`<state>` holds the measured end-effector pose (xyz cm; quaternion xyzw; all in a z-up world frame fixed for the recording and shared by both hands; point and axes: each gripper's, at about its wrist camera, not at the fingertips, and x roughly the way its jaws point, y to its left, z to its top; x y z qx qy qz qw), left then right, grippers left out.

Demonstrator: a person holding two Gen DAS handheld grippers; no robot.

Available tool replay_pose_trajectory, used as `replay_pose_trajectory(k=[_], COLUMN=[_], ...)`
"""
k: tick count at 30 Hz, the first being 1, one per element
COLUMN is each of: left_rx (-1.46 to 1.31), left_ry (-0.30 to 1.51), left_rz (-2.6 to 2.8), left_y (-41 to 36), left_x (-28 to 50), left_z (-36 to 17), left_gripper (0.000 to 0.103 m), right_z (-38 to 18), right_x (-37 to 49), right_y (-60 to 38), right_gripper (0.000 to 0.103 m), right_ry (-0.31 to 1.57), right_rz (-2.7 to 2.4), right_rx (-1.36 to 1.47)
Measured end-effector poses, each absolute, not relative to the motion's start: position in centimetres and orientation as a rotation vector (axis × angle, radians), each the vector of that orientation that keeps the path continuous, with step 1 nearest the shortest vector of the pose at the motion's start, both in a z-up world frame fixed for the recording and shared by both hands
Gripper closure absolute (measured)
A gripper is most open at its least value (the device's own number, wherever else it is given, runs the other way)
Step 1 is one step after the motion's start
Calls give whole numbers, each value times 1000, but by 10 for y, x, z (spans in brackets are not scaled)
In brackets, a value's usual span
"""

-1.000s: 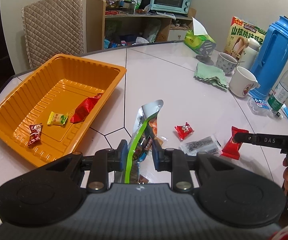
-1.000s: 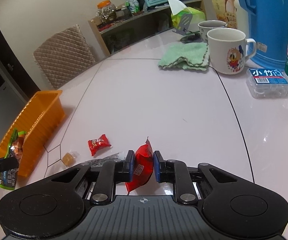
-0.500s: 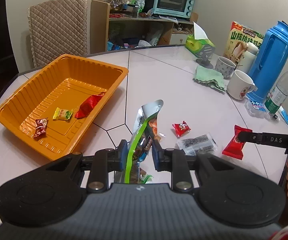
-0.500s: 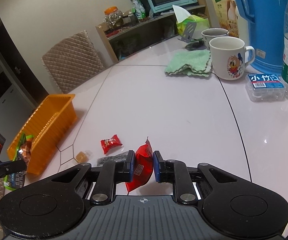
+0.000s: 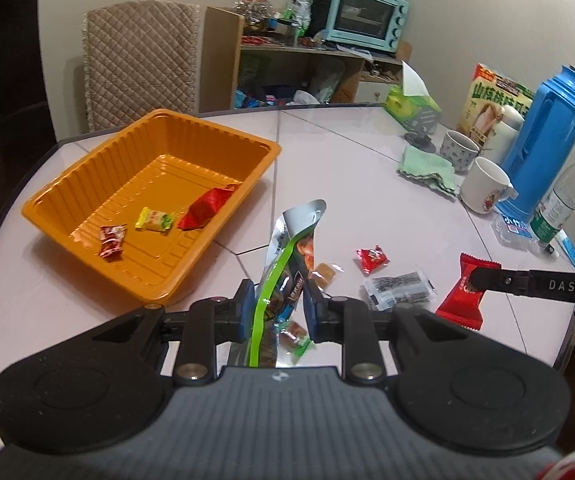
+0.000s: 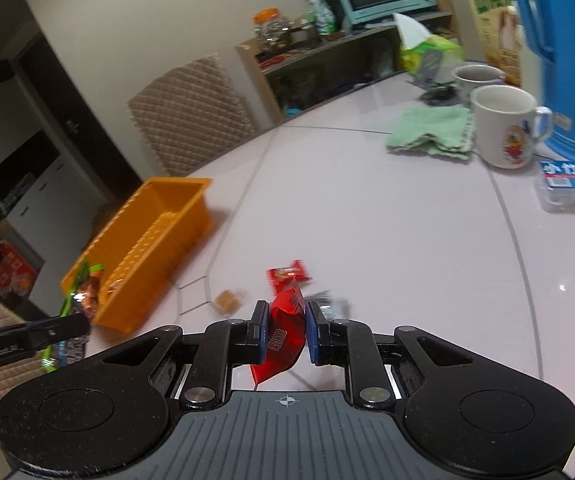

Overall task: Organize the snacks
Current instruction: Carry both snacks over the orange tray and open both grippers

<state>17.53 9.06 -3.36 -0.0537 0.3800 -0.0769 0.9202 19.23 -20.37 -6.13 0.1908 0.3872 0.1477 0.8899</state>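
My left gripper (image 5: 277,306) is shut on a tall silver and green snack bag (image 5: 289,256), held upright above the white table, right of the orange tray (image 5: 59,196). The tray holds a red packet (image 5: 207,208), a yellow candy (image 5: 155,219) and a small dark red candy (image 5: 111,240). My right gripper (image 6: 286,330) is shut on a red snack packet (image 6: 283,336), also seen in the left wrist view (image 5: 461,300). A small red candy (image 5: 372,259), a clear dark-printed packet (image 5: 399,291) and a caramel cube (image 5: 323,274) lie on the table.
At the far right stand a blue thermos (image 5: 543,148), a water bottle (image 5: 559,200), two mugs (image 5: 483,188), a green cloth (image 5: 427,168), a tissue box (image 5: 411,106) and a small clear box (image 5: 513,228). A padded chair (image 5: 139,60) stands behind the tray.
Both grippers have risen and drawn back from the table with their packets still held. The right wrist view has swung left toward the tray.
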Motion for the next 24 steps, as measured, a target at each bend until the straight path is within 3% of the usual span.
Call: replay_pose_trajectory(k=[24], left_rx=[-162], left_ry=[726], left_rz=[-5], left_y=[157], left_x=[227], left_z=[-10], left_gripper=[80], right_z=[-24], right_x=[288], right_y=[-74], right_gripper=[84], right_ry=[778], right_rz=[620], right_rx=[394])
